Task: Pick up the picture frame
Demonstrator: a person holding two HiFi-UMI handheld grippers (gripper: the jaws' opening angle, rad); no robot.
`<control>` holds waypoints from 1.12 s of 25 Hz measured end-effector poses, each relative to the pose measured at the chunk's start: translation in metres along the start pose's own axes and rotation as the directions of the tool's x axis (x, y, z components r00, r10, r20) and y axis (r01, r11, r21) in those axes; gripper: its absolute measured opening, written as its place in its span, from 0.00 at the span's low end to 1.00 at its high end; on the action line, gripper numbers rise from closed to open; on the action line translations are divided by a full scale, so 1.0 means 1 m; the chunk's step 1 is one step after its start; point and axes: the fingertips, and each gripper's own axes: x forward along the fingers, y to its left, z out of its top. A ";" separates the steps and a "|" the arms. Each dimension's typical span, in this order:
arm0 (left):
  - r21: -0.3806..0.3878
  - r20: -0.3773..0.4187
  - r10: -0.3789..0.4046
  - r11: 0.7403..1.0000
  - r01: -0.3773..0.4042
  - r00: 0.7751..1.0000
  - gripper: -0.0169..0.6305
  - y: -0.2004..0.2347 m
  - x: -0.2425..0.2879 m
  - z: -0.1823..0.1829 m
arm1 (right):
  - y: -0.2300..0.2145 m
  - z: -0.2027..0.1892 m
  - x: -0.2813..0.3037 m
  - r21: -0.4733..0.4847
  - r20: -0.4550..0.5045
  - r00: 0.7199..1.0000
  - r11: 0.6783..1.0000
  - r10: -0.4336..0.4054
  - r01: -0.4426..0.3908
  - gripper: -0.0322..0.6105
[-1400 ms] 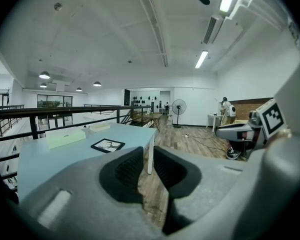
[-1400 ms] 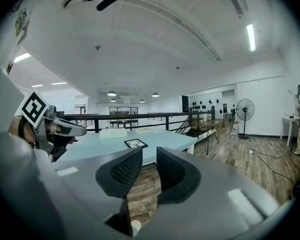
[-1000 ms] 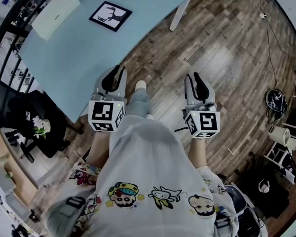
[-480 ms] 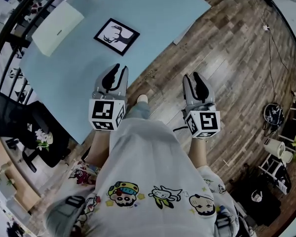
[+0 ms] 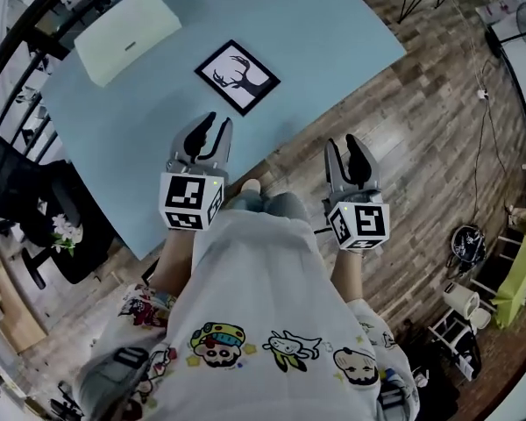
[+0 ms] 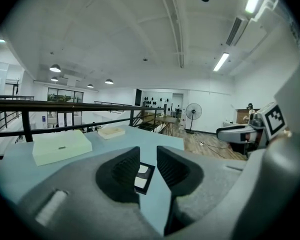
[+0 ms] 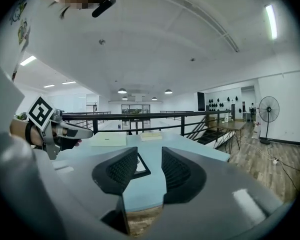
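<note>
The black square picture frame (image 5: 238, 77) with a white deer picture in it lies flat on the big light blue table (image 5: 333, 33). It sits near the edge of the table closest to the person. Nothing touches it.

The left gripper (image 5: 219, 123) hangs over the table, just on the near side of the frame. Its two grey jaws have just been opening, and now there is a gap between them. They hold nothing. In the left gripper view the frame shows through that gap, farther off on the table top.

The right gripper (image 5: 342, 143) hangs over the brown wooden floor (image 5: 403, 147), just off the table's edge. Its jaws have just been opening too. They stand apart and hold nothing. In the right gripper view a corner of the frame shows through its gap, well ahead.

A pale flat box (image 5: 127, 33) lies on the far side of the table, well apart from the frame.
</note>
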 end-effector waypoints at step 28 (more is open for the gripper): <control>-0.234 -0.021 0.581 0.788 -0.569 0.813 0.19 0.097 0.047 0.016 | 0.013 0.045 0.248 -0.130 -0.130 0.772 0.762 0.622 -0.635 0.31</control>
